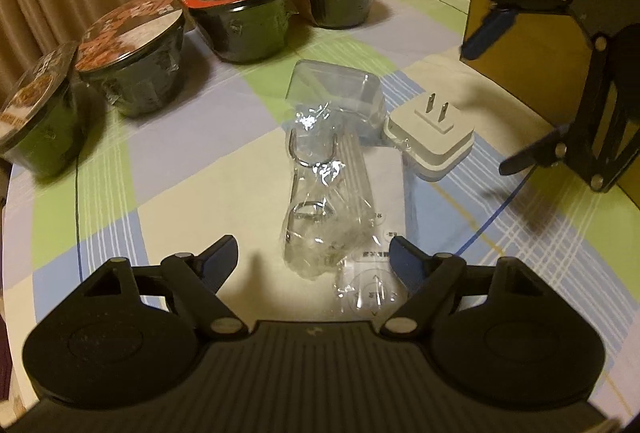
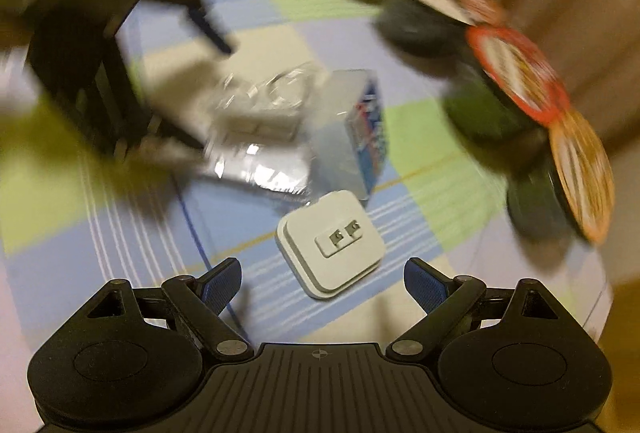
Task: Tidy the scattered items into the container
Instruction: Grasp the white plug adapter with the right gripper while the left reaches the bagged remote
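— Which step is in hand?
— An approach: the right tongs [image 2: 322, 279] are held spread just short of the white plug adapter [image 2: 331, 244], mid-worktop [image 1: 192, 161]; a straddle and squeeze are called for.
— Its orientation?
— Laid flat, prongs upward. The left tongs [image 1: 312, 257] are spread, empty, over the clear packet [image 1: 320, 193].

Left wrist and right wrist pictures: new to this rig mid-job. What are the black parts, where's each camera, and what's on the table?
Each picture looks forward from a camera on one hand-held gripper. The left hand-held gripper is open, empty, over a clear plastic packet. The right hand-held gripper is open, empty, near the white plug adapter. On the checked tablecloth stand four lidded bowls. A cardboard box is behind. The right view is blurred.
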Motion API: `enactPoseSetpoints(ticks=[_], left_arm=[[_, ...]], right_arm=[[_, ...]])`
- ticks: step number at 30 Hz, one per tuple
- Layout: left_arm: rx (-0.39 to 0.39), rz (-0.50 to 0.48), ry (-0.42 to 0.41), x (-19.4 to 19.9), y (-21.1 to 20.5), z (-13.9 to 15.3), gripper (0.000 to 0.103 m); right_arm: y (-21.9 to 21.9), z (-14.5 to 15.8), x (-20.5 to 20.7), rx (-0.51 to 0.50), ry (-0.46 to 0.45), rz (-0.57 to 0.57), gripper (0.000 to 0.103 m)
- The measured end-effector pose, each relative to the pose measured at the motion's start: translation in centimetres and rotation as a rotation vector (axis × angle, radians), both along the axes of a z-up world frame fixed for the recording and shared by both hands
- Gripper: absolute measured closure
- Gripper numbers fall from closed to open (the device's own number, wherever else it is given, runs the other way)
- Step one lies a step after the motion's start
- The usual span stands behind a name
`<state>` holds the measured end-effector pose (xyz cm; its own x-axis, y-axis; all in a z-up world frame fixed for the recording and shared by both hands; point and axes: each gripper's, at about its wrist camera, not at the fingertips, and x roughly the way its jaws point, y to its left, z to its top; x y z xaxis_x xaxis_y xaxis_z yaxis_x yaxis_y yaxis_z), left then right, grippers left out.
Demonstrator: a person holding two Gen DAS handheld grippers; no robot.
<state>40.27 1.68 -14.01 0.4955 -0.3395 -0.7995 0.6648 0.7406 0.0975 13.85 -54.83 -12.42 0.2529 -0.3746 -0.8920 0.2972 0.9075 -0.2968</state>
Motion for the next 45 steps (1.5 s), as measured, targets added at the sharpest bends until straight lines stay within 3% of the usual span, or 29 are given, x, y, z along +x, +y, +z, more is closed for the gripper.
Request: enactPoseSetpoints(ticks=[3,9,14,17,26,28,30,35,45], left_arm=[[-0.001,-0.018,0.002,0.6,-0.1,-0.1,0.027],[-0.034,-0.039,0.038,1.6,-0.1,-0.7,0.03],[-0.08,-0.05,0.067,2.0,0.2,-0.5,0.052],[-0.084,-0.076,0.084,2.0,0.2,-0.5,0.058],[-0.086,-0.102,0.123,2.5,0.5,-0.4,0.061],[-0.09,-0.102,0.133,2.5,0.6,-0.4,0.062],[-0.095,-0.104,0.138,2.4,0.9,-0.3,0.064],[-0.087,-0.101,0.143,1.9,1.9,-0.2,0.071],[-0.016,-0.085,0.157,-1.7,5.3,0.3,0.073]], right_arm=[[-0.1,-1.2,0.4,-0.015,0.065,0.079,0.009],[-1.0,-2.5,1.4,-0.022,0.113,0.121,0.009],[-2.4,-2.0,1.8,-0.023,0.097,0.1,0.009],[-2.7,-2.2,2.4,-0.032,0.131,0.128,0.009],[-3.7,-3.2,3.2,0.019,0.159,0.132,0.009],[-3.9,-3.3,3.2,0.041,0.15,0.122,0.018],[-4.3,-3.0,3.1,0.066,0.137,0.098,0.034],[-3.6,-2.7,2.9,0.086,0.143,0.073,0.035],[0.3,-1.1,3.0,0.147,0.146,-0.03,0.036]])
